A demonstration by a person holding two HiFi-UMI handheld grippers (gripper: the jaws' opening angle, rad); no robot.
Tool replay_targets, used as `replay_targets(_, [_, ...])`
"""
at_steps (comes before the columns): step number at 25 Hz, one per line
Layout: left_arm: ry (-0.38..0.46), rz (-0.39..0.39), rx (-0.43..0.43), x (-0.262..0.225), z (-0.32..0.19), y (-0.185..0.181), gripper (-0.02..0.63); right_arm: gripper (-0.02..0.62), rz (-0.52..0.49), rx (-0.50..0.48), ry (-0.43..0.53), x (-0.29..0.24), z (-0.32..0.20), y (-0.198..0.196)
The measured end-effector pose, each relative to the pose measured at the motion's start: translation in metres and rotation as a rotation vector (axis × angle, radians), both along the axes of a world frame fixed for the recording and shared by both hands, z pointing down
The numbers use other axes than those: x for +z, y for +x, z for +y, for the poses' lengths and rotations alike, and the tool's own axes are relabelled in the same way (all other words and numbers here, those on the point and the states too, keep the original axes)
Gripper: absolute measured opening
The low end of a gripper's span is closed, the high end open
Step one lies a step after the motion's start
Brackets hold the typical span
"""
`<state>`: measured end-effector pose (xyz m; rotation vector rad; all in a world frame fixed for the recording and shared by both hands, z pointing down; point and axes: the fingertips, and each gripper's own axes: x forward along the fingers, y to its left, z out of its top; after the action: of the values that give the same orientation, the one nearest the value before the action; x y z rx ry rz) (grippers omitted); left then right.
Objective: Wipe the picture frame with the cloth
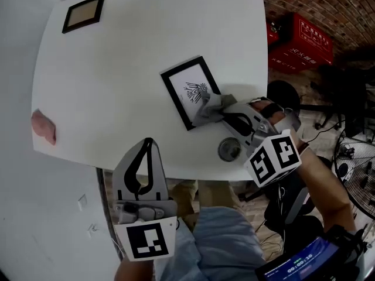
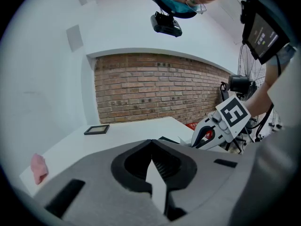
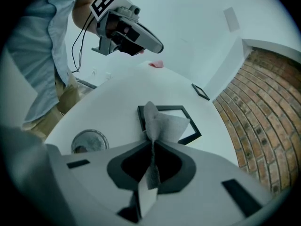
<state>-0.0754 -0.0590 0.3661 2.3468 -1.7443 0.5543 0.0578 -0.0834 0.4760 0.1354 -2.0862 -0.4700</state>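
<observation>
Counter (image 1: 117,98) white, rounded corners. White wall (image 2: 42,93) along its left side, brick wall (image 2: 155,86) past the far edge. Red crates (image 1: 307,40) off the far-right corner, wire fan (image 1: 358,157) further right.

On counter:
- picture frame (image 1: 186,88): black border w/ line drawing, lies flat right of centre, toward the front edge.
- 2nd small frame (image 1: 84,13): tan insert, far-left corner, well apart from the first.
- Pink lump (image 1: 44,126): at the left edge.
- Round metal disc (image 1: 229,149): just beside the front edge, near the picture frame's near corner.

Right tongs (image 3: 152,145) clamped on grey cloth (image 1: 210,107). Cloth sticks out past the tips and sits on the picture frame's near-right corner. Left tongs (image 2: 151,145) closed tip to tip, nothing between them, held at the counter's front edge, well apart from the picture frame.

Hidden/unclear:
- Frame's near-right corner + part of the drawing are covered by cloth.
- Can't tell if cloth touches the glass or only the border.
- Pink lump too small to ID.
- Disc surface blurry, can't tell what it is.
- Screen (image 1: 302,261) on the person's right forearm is cut off by the bottom edge.
</observation>
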Motion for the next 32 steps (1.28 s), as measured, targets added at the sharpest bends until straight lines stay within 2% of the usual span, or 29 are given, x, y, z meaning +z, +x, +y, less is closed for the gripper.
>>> replay_targets(10, [0.023, 0.002, 0.001, -0.005, 0.028, -0.007, 0.009, 0.025, 0.041, -0.045, -0.020, 0.003, 0.049, -0.006])
replay_targets(20, [0.122, 0.020, -0.064, -0.065, 0.062, -0.021, 0.009, 0.025, 0.033, -0.102, 0.053, -0.065, 0.076, -0.021])
replay_targets(32, [0.173, 0.025, -0.150, -0.101, 0.049, -0.037, 0.009, 0.025, 0.041, -0.202, 0.167, -0.113, 0.034, -0.042])
